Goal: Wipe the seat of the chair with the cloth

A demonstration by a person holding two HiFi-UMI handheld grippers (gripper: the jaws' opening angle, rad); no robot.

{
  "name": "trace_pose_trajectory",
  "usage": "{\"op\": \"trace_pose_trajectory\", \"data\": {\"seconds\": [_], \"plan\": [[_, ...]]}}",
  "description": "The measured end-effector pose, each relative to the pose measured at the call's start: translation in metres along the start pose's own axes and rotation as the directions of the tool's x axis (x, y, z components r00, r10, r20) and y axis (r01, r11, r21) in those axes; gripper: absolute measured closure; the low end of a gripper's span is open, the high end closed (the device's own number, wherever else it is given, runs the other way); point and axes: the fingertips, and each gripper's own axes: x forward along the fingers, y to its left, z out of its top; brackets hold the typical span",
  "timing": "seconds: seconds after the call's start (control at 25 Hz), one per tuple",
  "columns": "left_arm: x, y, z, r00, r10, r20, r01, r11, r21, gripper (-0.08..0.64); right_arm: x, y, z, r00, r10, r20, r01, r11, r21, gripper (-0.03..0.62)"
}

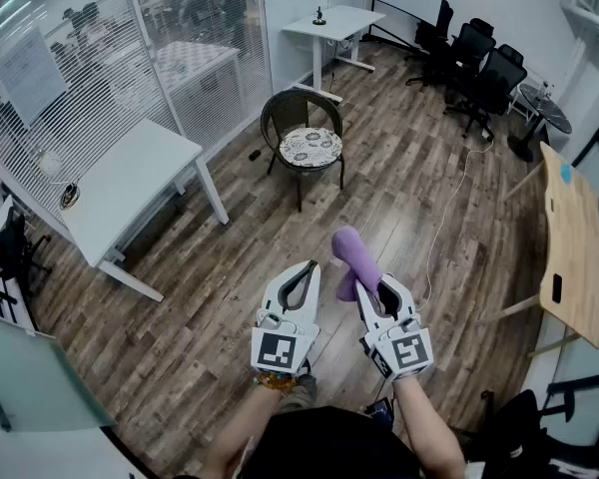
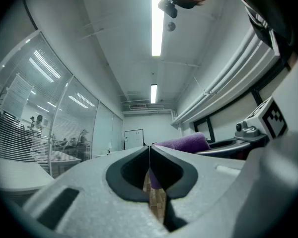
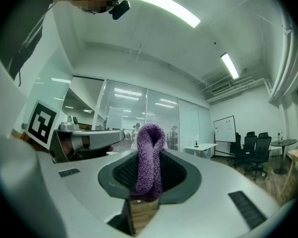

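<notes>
Folded purple cloth [image 1: 351, 251] stands clamped in the right hand-held gripper [image 1: 369, 287], well apart from the wicker chair [image 1: 307, 144].

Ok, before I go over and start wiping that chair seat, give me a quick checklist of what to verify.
1. Cloth held: ok. The purple cloth is clamped in the right gripper and stands up out of it.
2. Left gripper free: ok. Its jaws are together on nothing.
3. Seat bare: ok, nothing shows on the patterned cushion.
4. Chair within reach: not ok. It stands well off across the wood floor, so step closer first.
5. Path: ok straight ahead. A white cable lies off to the right.
</notes>
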Motion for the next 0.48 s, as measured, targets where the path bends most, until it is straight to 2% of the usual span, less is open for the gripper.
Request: {"op": "trace_pose_trajectory", "data": {"seconds": [0.16, 0.32, 0.48], "plan": [[0.033, 0.042, -0.016, 1.000, -0.013, -0.014, 0.013, 1.000, 0.000, 0.540, 0.050, -0.013, -0.015, 1.000, -0.025, -0.015, 0.025, 0.999, 0.021, 0.502], [0.065, 0.075, -0.032, 0.999, -0.019, -0.028, 0.019, 1.000, -0.010, 0.540, 0.088, -0.032, -0.024, 1.000, -0.008, -0.015, 0.010, 0.995, 0.095, 0.492], [0.099, 0.100, -0.048, 0.999, -0.014, -0.046, 0.013, 1.000, -0.020, 0.540, 0.124, -0.060, -0.034, 0.999, -0.010, -0.030, 0.012, 0.995, 0.097, 0.492]]}}
